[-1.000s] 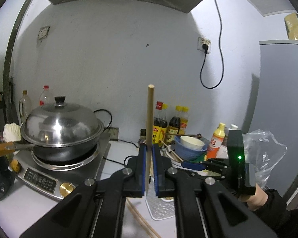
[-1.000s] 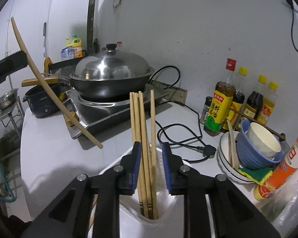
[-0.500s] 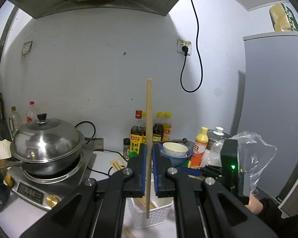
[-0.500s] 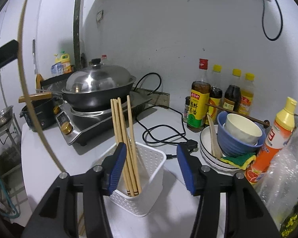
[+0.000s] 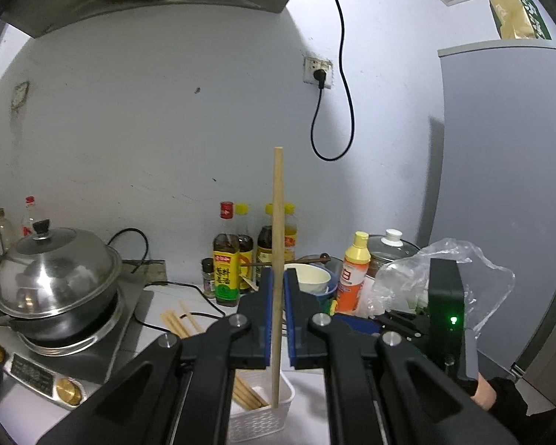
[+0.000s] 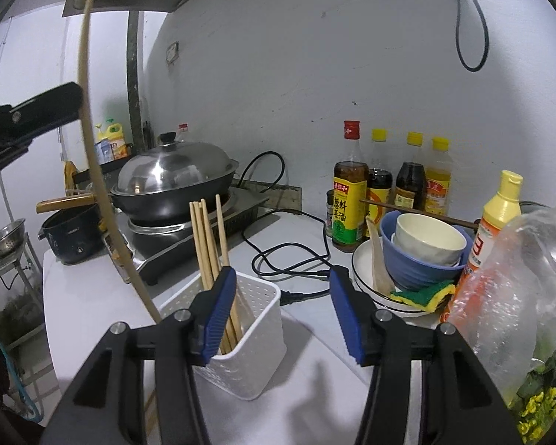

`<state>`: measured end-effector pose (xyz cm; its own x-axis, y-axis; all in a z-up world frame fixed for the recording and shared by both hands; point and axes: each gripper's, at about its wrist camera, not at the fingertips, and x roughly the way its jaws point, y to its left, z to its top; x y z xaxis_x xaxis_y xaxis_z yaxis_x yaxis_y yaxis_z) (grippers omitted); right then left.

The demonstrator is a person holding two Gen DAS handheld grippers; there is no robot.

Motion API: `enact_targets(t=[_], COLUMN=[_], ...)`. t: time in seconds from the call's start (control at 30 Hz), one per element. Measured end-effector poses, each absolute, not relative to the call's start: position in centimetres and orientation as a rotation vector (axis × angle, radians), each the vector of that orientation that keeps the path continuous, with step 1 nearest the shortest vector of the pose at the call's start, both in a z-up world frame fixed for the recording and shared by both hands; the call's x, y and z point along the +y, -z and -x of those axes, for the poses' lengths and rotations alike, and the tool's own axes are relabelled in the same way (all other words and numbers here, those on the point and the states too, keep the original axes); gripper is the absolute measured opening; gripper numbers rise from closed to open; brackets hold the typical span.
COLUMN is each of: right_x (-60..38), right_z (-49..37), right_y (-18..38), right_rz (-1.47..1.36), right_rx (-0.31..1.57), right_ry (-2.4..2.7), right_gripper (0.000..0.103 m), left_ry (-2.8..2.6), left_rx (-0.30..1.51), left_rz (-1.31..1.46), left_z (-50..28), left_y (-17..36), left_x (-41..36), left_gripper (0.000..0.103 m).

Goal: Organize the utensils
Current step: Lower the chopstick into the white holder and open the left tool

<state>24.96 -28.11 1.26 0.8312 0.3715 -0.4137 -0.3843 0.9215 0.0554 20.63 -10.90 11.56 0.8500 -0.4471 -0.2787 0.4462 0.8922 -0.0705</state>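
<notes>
Both wrist views look forward and slightly down over the table (image 6: pixel 307 389) toward the wall, close in, sharing the wok (image 5: pixel 52 282), bottles (image 6: pixel 389 189) and basket (image 6: pixel 255 333).

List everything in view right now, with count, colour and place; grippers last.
basket: one, white, counter front
chopsticks in basket: several, wooden, upright
held chopstick: one, wooden, upright over the basket
wok with lid: one, steel and black, on cooktop
sauce bottles: four, back wall
bowls: blue and cream, stacked on plates
squeeze bottle: one, orange, yellow cap
plastic bag: clear, right edge
left gripper: shut on held chopstick
right gripper: open, empty
</notes>
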Motion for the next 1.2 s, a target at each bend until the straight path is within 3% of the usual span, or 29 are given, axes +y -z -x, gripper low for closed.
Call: enact_targets(t=[0.27, 0.6, 0.93, 1.2], right_x=[-29.5, -31.0, -31.5, -31.2], right_z=[-24.3, -24.8, -25.3, -25.7], right_y=[-0.5, -0.4, 0.2, 0.7], right_rz=[0.043, 0.013, 0.002, 0.011], right_rx=[0.449, 0.451, 0.464, 0.479], right_ry=[-0.36, -0.339, -0.331, -0.334], right_gripper=[0.053, 0.053, 0.053, 0.053], left_ry=[0.497, 0.496, 0.471, 0.452], left_rx=[0.367, 0.325, 0.373, 0.492], left_rz=[0.051, 0.051, 0.072, 0.09], left_z=[-23.8, -24.6, -26.3, -28.8], left_y=[-9.0, -10.6, -8.9, -4.8], left_x=[-11.9, -12.6, -12.5, -11.9], left_gripper=[0.005, 0.005, 0.005, 0.005])
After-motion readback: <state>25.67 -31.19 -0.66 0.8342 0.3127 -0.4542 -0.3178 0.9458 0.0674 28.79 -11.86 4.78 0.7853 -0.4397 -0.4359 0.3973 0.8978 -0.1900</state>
